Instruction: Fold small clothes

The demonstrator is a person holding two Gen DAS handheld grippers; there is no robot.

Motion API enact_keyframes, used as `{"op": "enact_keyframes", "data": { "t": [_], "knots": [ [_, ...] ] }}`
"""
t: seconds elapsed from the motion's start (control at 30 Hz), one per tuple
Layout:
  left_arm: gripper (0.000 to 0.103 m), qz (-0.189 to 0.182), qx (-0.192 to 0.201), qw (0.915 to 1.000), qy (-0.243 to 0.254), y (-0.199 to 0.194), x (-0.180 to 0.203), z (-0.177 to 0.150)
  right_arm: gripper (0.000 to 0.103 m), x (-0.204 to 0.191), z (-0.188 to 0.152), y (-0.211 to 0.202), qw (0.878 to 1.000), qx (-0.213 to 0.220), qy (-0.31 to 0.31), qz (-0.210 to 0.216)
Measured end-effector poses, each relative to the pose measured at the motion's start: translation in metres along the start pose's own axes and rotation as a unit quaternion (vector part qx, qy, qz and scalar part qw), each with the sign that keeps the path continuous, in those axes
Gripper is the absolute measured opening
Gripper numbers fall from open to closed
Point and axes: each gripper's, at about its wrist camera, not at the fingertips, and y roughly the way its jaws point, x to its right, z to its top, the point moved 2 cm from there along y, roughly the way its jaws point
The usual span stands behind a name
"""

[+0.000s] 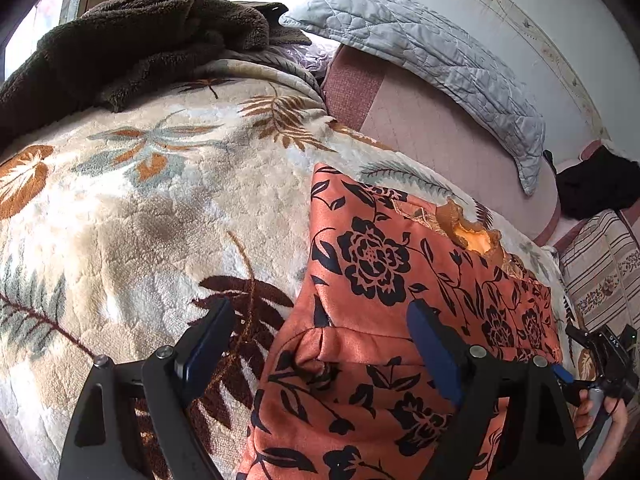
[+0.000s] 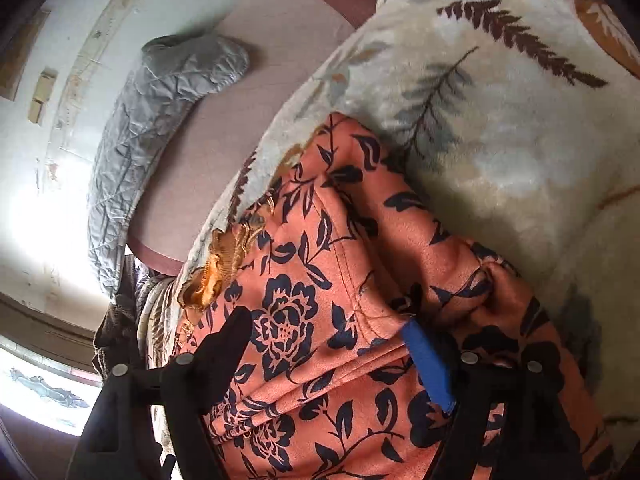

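An orange garment with black flower print [image 1: 380, 272] lies on a cream fleece blanket with leaf pattern [image 1: 160, 208]. Its gold lace collar [image 1: 472, 232] points toward the far side. My left gripper [image 1: 320, 336] is open just above the garment's near part, one finger over the blanket, one over the cloth. In the right wrist view the same garment [image 2: 304, 280] fills the middle, with a folded sleeve at the right. My right gripper [image 2: 328, 336] is open, its fingers either side of a seam; the blue pad [image 2: 428, 364] rests against the cloth.
A dark brown fleece [image 1: 132, 40] is piled at the blanket's far left. A grey quilted pillow [image 1: 432, 60] lies on the pink mattress [image 1: 440, 136] against the wall. A striped cushion [image 1: 600, 268] and a black item [image 1: 596, 188] sit at the right. The other hand-held gripper [image 1: 608, 364] shows at the right edge.
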Motion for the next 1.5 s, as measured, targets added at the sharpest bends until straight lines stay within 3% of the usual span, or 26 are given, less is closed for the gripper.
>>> {"op": "enact_keyframes", "data": {
  "t": [0.1,0.3,0.33,0.43,0.53,0.63,0.8,0.87,0.9,0.93,1.0,1.07,1.1,1.13,1.17,1.2,1.27,1.37,1.5],
  "knots": [
    [0.088,0.003,0.008,1.0,0.005,-0.002,0.002,0.002,0.08,-0.006,0.005,-0.014,1.0,0.007,-0.026,-0.012],
    [0.088,-0.004,0.013,0.9999,0.008,-0.005,0.003,0.006,0.08,-0.036,0.009,-0.047,0.991,0.068,-0.107,-0.046],
    [0.088,-0.002,0.013,0.9999,0.011,-0.004,0.003,0.006,0.082,-0.041,0.008,-0.047,0.99,0.064,-0.119,-0.03],
    [0.088,0.005,0.001,1.0,0.005,0.004,0.0,0.005,0.082,-0.046,0.002,-0.016,0.992,-0.023,-0.12,0.037],
    [0.088,0.031,-0.027,0.9991,0.006,0.016,-0.004,0.001,0.08,-0.015,-0.003,0.027,0.993,-0.088,-0.074,-0.019],
    [0.088,0.061,-0.032,0.9976,0.0,0.017,-0.012,0.0,0.081,-0.04,0.003,0.013,0.991,-0.061,-0.117,0.002],
    [0.088,0.059,-0.014,0.9981,0.009,0.008,-0.011,0.004,0.082,-0.08,0.027,0.023,0.984,-0.053,-0.158,0.058],
    [0.088,0.065,-0.041,0.9969,0.019,0.019,-0.01,0.001,0.083,-0.072,0.042,0.05,0.985,-0.059,-0.156,0.037],
    [0.088,0.066,-0.053,0.9963,0.016,0.024,-0.01,-0.001,0.083,-0.059,0.051,0.067,0.989,-0.068,-0.135,0.009],
    [0.088,0.065,-0.052,0.9964,0.013,0.024,-0.011,-0.001,0.082,-0.045,0.057,0.078,0.991,-0.087,-0.105,0.009],
    [0.088,0.067,-0.037,0.9969,0.014,0.018,-0.011,0.001,0.083,-0.041,0.066,0.066,0.995,-0.066,-0.056,0.052],
    [0.088,0.059,-0.025,0.9979,0.008,0.011,-0.011,0.005,0.086,-0.05,0.068,0.044,0.991,-0.027,-0.072,0.113],
    [0.088,0.051,-0.022,0.9984,0.007,0.009,-0.011,0.006,0.093,-0.05,0.068,0.046,0.991,-0.021,-0.094,0.088],
    [0.088,0.047,-0.022,0.9986,0.009,0.009,-0.01,0.005,0.093,-0.044,0.068,0.057,0.993,-0.044,-0.101,0.035],
    [0.088,0.048,-0.023,0.9985,0.01,0.009,-0.01,0.005,0.092,-0.035,0.067,0.07,0.992,-0.077,-0.096,0.016],
    [0.088,0.049,-0.024,0.9984,0.011,0.008,-0.011,0.003,0.086,-0.031,0.068,0.063,0.993,-0.067,-0.094,0.019],
    [0.088,0.044,-0.011,0.9989,0.01,-0.004,-0.011,0.003,0.089,-0.036,0.064,0.03,0.996,-0.038,-0.077,0.029],
    [0.088,0.035,0.047,0.998,0.023,-0.047,-0.01,0.003,0.089,-0.056,0.039,-0.055,0.99,0.021,-0.131,0.046],
    [0.088,0.033,0.11,0.9929,0.031,-0.124,-0.005,-0.006,0.089,-0.085,-0.014,-0.202,0.959,0.111,-0.257,0.045]
  ]
}}
